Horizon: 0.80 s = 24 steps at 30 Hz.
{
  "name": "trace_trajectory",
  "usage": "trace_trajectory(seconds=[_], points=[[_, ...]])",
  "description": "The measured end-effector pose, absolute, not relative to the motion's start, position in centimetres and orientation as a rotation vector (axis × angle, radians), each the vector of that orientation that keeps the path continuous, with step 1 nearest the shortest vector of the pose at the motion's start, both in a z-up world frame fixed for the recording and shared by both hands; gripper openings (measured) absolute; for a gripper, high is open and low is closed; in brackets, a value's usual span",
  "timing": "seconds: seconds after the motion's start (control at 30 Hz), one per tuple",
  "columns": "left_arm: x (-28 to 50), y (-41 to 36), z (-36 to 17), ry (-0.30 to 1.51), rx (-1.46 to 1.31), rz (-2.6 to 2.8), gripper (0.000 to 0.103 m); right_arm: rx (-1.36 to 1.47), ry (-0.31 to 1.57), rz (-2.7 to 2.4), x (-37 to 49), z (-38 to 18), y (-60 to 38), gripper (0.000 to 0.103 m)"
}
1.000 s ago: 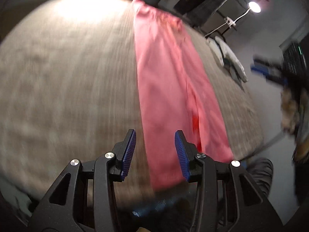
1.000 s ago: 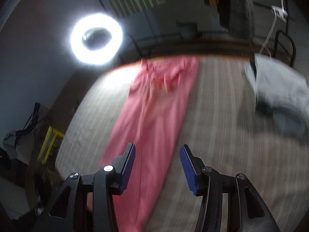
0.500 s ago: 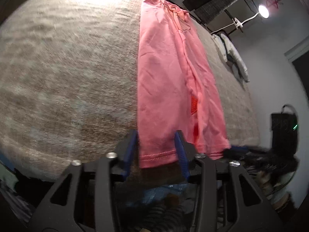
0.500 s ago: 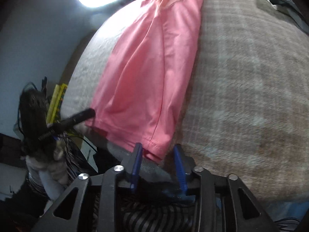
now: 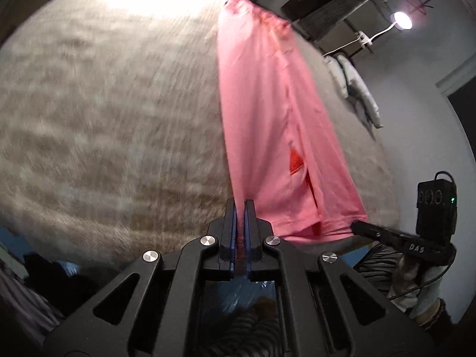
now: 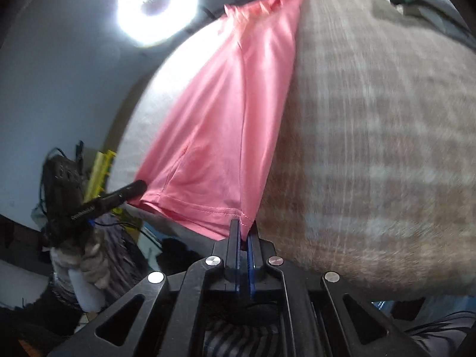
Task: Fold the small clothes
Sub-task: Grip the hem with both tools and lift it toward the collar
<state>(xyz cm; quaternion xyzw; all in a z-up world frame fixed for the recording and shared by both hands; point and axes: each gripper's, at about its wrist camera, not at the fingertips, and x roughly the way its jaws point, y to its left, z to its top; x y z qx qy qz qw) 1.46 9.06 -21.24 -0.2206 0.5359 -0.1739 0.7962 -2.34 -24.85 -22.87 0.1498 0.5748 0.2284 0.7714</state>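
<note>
A long pink garment [image 5: 267, 119] lies flat and lengthwise on the bed, with its hem at the near edge. My left gripper [image 5: 240, 203] has its jaws closing, and the pads pinch the hem's left corner. My right gripper [image 6: 243, 226] also has its jaws closing, with the hem's right corner [image 6: 245, 217] caught between the pads. Each wrist view shows the other gripper's tip at the opposite corner: the right gripper [image 5: 358, 226] and the left gripper [image 6: 138, 185]. A small red patch [image 5: 296, 162] shows near the garment's slit.
The beige checked bed cover [image 5: 104, 119] spreads wide on both sides of the garment. White clothes [image 5: 354, 89] lie at the bed's far right edge. A ring light [image 6: 157, 6] and a lamp [image 5: 401, 20] shine beyond the bed. A gloved hand [image 6: 86, 261] holds the left tool.
Both grippers came down to the near hem and went from open to shut on its two corners. The right one travelled much further than the left.
</note>
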Motion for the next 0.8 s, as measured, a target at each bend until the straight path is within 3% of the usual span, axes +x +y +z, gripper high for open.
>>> trace_trajectory(seconds=[0.13,0.37,0.53,0.8], points=[[1.2,9.0,-20.8,1.129,-0.464,-0.372,0.002,0.373,1.26,0.482,-2.1,-24.1,-24.6,0.0],[-0.6,8.8,-17.5,1.064,-0.383,-0.402,0.002,0.349,1.195,0.524,-3.5,-20.2,-25.8,0.0],[0.3,8.5,-20.2,1.137,-0.41,-0.381,0.002,0.365,1.258,0.501,-3.1,-23.2,-25.1,0.0],[2.5,8.7,-17.7,1.092,-0.423,-0.417,0.002,0.452,1.258,0.534,-1.1,-22.8,-26.2,0.0]])
